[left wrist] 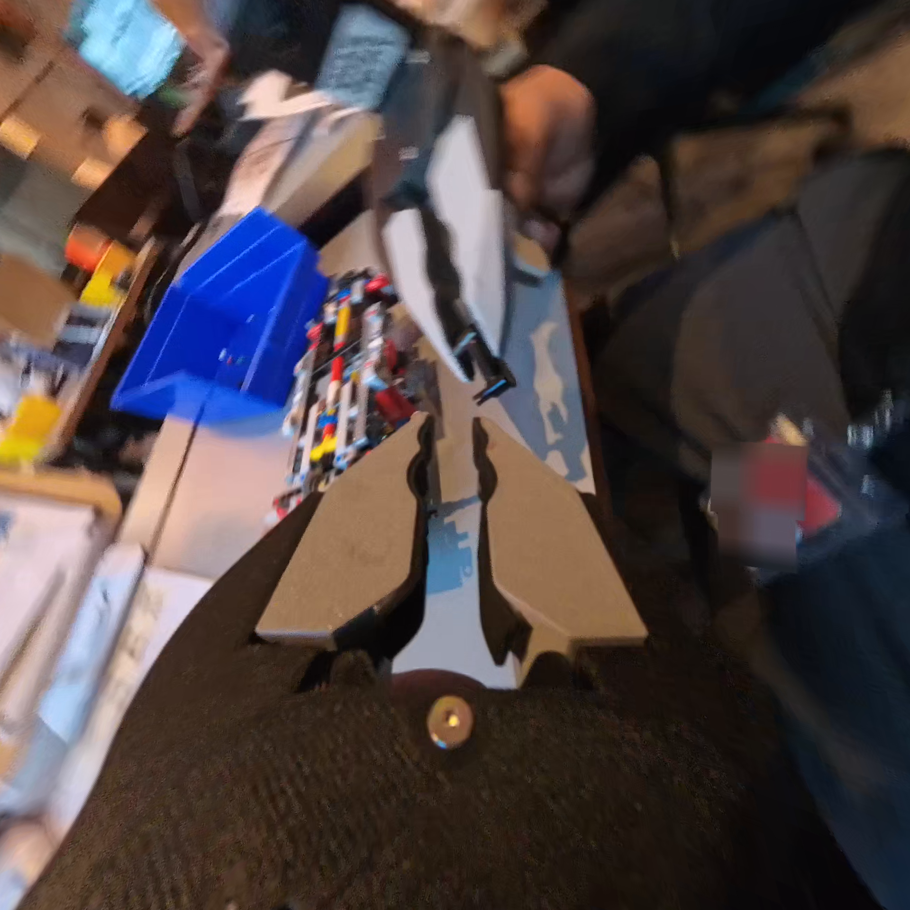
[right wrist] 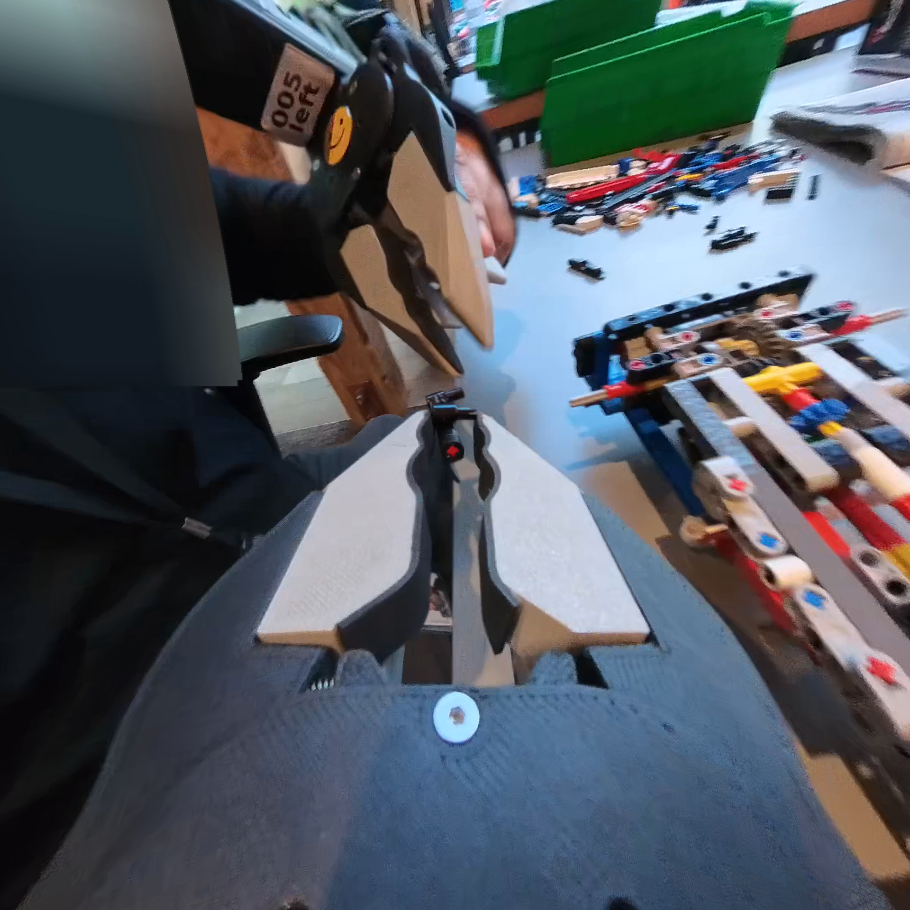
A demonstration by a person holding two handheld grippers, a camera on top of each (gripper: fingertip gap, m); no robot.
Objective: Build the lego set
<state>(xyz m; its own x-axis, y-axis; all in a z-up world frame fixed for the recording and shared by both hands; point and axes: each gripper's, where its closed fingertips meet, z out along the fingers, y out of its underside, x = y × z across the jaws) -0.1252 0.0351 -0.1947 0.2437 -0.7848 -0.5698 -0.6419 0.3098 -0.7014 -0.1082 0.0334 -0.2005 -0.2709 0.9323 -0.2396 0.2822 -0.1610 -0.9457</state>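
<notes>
Black, small and pin-studded, a lego piece sat clamped between the fingertips of the right tool, its upper end protruding just past the tips. The right tool was therefore clenched on that piece, held above the near edge of the grey table. Ahead and to the right of this tool lay the partly built lego frame, resting on the table, with grey beams, red and yellow axles and blue pins. Ahead and to the upper left, the left tool hung in the air, tips pointing down. In its own view, the left tool stood released, a clear gap between its fingers and nothing in it. Farther ahead of the right tool, a heap of loose pieces lay on the table. Beyond the heap stood green bins.
</notes>
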